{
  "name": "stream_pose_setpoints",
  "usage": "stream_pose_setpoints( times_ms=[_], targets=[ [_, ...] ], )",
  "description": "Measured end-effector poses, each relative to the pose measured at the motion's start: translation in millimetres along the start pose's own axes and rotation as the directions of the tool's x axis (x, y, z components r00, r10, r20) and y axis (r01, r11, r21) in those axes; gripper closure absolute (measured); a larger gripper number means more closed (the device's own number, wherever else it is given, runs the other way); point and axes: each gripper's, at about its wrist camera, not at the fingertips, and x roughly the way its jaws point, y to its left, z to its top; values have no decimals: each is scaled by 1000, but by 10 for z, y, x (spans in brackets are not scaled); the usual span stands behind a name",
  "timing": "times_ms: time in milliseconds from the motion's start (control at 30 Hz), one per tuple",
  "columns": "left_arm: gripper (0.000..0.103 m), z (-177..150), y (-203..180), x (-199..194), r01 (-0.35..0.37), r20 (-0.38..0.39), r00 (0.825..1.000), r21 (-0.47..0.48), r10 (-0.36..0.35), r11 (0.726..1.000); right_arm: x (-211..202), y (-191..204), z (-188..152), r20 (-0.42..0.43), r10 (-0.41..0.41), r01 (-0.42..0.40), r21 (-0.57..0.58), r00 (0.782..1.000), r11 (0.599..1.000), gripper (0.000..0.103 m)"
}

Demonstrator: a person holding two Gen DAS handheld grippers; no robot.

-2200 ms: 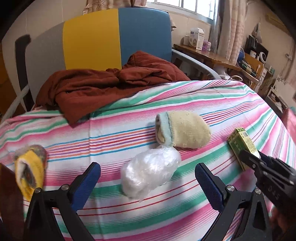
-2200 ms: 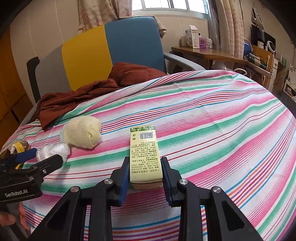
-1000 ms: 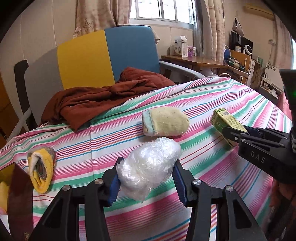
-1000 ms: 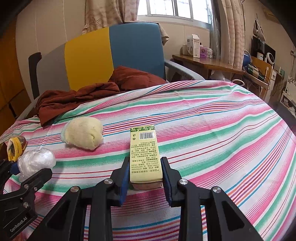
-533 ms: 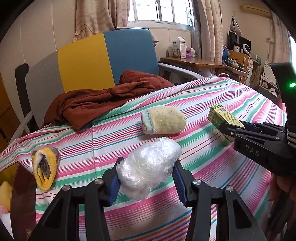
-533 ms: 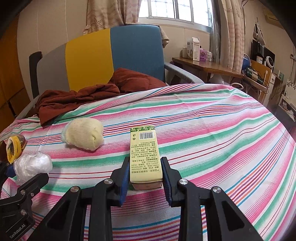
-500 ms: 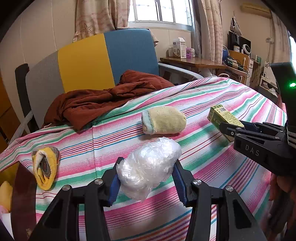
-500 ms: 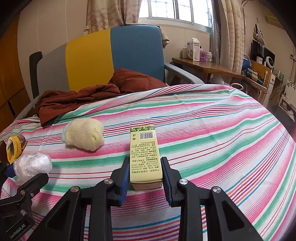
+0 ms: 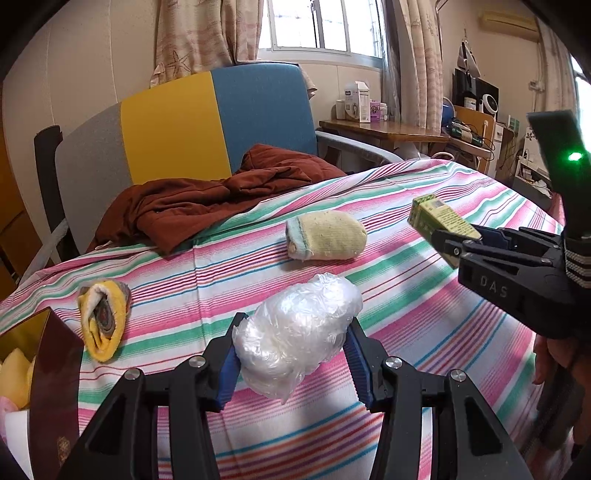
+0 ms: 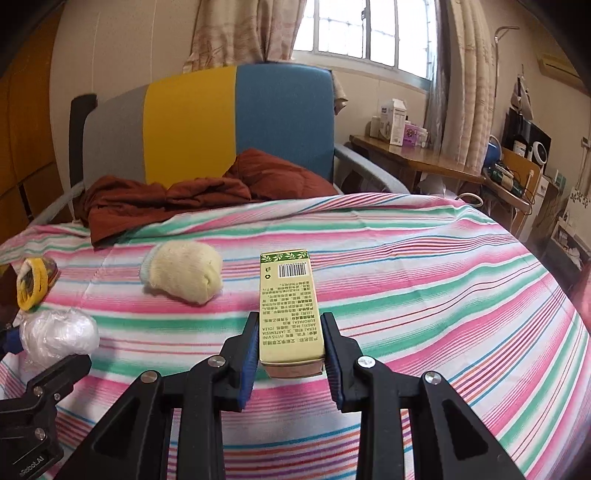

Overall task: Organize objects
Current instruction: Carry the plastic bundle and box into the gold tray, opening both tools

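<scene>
The plastic bag bundle is pinched in the left gripper; the maroon box, the likely drop-off, lies left of it. The green carton is clamped lengthwise in the right gripper, farther from the box.

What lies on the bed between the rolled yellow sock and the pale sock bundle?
Only bare striped sheet between the rolled yellow sock and the pale sock bundle; the left wrist view shows it.

- Armchair: grey, yellow and blue back panels, behind the striped cloth.
- Rust-brown garment: crumpled on the seat, overlapping the cloth's far edge.
- Wooden side table: carries cartons.
- Curtains: flank the window.
</scene>
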Motion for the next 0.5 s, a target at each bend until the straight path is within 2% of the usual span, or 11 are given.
stream_pose_setpoints(
  times_ms=[200, 367, 500],
  targets=[
    [52, -57, 45, -200, 17, 12, 1000, -9, -17, 1000, -226, 76, -90, -30, 41, -42, -14, 999, 999, 72],
    [52, -150, 19, -514, 70, 37, 997, 13, -70, 997, -490, 203, -160, -27, 80, -81, -35, 996, 996, 72],
    [52, -261, 122, -793, 110, 42, 993, -44, -108, 993, -736, 368, -185, -16, 138, -138, -45, 990, 989, 72]
  ],
)
